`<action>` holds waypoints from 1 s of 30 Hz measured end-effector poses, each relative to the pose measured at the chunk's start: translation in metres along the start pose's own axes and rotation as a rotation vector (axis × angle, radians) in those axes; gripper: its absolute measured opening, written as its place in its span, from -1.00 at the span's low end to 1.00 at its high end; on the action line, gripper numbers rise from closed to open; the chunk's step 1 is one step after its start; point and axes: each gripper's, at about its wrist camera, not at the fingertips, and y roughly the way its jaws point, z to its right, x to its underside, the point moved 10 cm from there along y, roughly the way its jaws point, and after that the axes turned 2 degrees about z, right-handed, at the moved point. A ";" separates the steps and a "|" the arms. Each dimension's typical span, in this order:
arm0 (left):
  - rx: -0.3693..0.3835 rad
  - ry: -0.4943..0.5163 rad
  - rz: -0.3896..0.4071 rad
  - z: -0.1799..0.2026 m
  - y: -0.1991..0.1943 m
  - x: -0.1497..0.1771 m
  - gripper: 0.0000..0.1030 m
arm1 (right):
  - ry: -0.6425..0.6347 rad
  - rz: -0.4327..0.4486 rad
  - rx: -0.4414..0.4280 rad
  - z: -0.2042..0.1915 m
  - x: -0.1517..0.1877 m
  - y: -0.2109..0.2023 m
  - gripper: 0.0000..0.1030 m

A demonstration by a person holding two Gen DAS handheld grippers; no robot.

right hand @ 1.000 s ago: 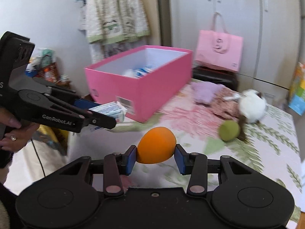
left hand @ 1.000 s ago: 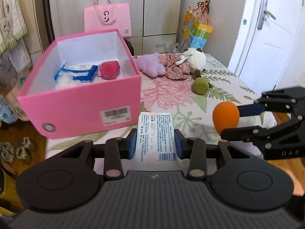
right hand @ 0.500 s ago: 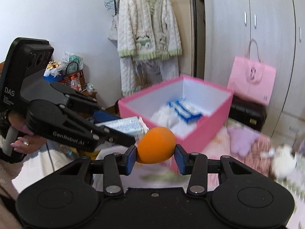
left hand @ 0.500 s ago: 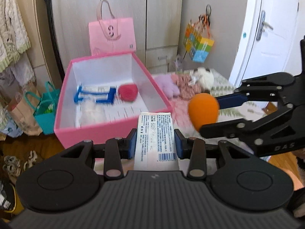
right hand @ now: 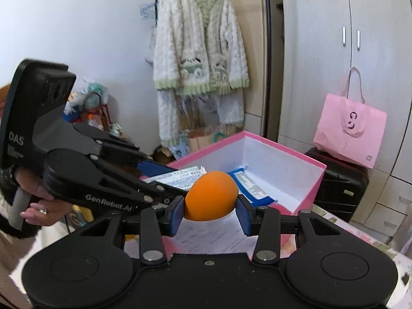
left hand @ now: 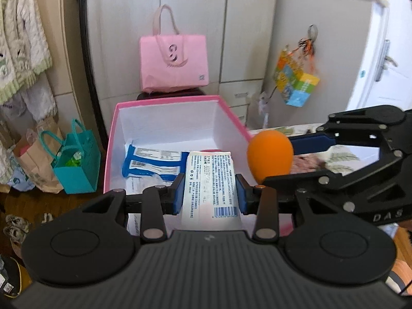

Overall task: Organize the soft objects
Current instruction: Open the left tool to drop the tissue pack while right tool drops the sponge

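My left gripper [left hand: 209, 193] is shut on a white tissue packet [left hand: 209, 182] with printed text and a barcode, held over the open pink box [left hand: 167, 104]. My right gripper [right hand: 209, 215] is shut on an orange foam egg [right hand: 211, 195], also above the pink box [right hand: 283, 146]. In the left wrist view the orange egg [left hand: 269, 154] and right gripper [left hand: 278, 162] hang just right of the packet, over the box's right wall. Inside the box lie blue-and-white packets [left hand: 152, 162] and a red soft thing, mostly hidden behind the packet. The left gripper [right hand: 164, 177] and its tissue packet [right hand: 180, 175] reach in from the left.
A pink tote bag [left hand: 173, 60] stands on a dark case behind the box, before grey cupboards. Teal and paper bags [left hand: 74, 164] sit on the floor at left. A floral tablecloth [left hand: 342, 154] with soft things shows at right. A white cardigan [right hand: 198, 49] hangs on the wall.
Both grippers have risen and moved toward the pink box, now hanging over its inside. The plush toys on the table have slid out of view. Both grips are unchanged.
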 end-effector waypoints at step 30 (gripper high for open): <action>0.024 -0.021 -0.110 -0.029 0.037 -0.004 0.09 | -0.110 -0.180 0.104 0.029 0.019 0.068 0.43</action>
